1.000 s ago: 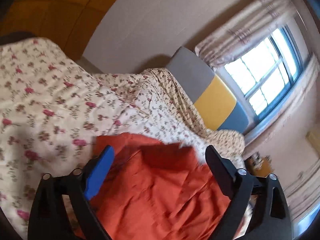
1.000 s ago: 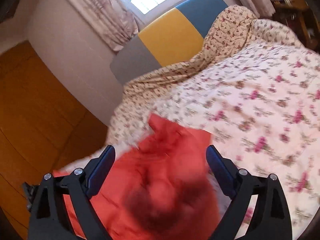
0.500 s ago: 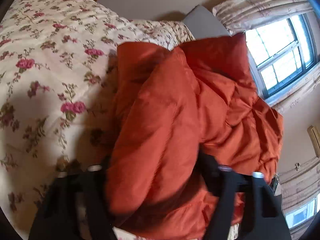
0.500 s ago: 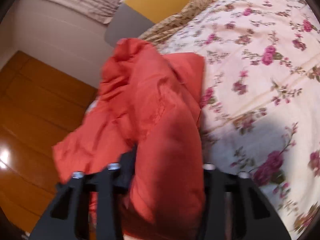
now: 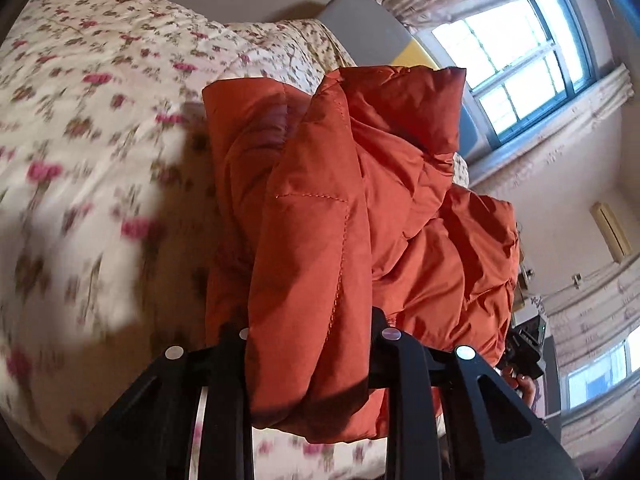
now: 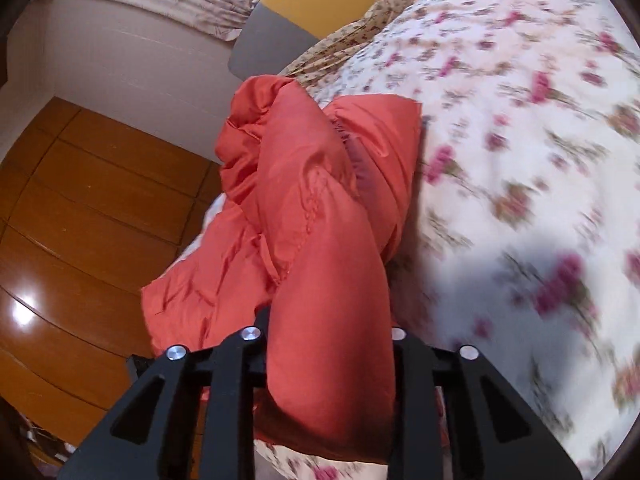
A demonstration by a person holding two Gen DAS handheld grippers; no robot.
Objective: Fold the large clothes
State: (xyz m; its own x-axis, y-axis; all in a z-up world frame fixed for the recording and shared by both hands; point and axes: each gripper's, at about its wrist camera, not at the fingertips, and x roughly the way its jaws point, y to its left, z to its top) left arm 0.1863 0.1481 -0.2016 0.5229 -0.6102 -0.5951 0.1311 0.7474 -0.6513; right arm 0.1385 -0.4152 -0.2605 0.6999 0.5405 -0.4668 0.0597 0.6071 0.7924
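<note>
Left gripper (image 5: 308, 344): jaws closing on a thick fold of the orange padded jacket (image 5: 360, 208).
Right gripper (image 6: 328, 340): clamped on another fold.
Jacket position: bunched between both grippers, hanging forward over the floral bedspread (image 6: 520, 140).

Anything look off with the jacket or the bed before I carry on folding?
Nothing damaged or spilled. The orange jacket is bunched in a crumpled heap, not flat, on the floral bedspread. Part of it hangs past the bed edge over the wooden floor. Thick folds fill both the left hand-held gripper and right hand-held gripper.
</note>
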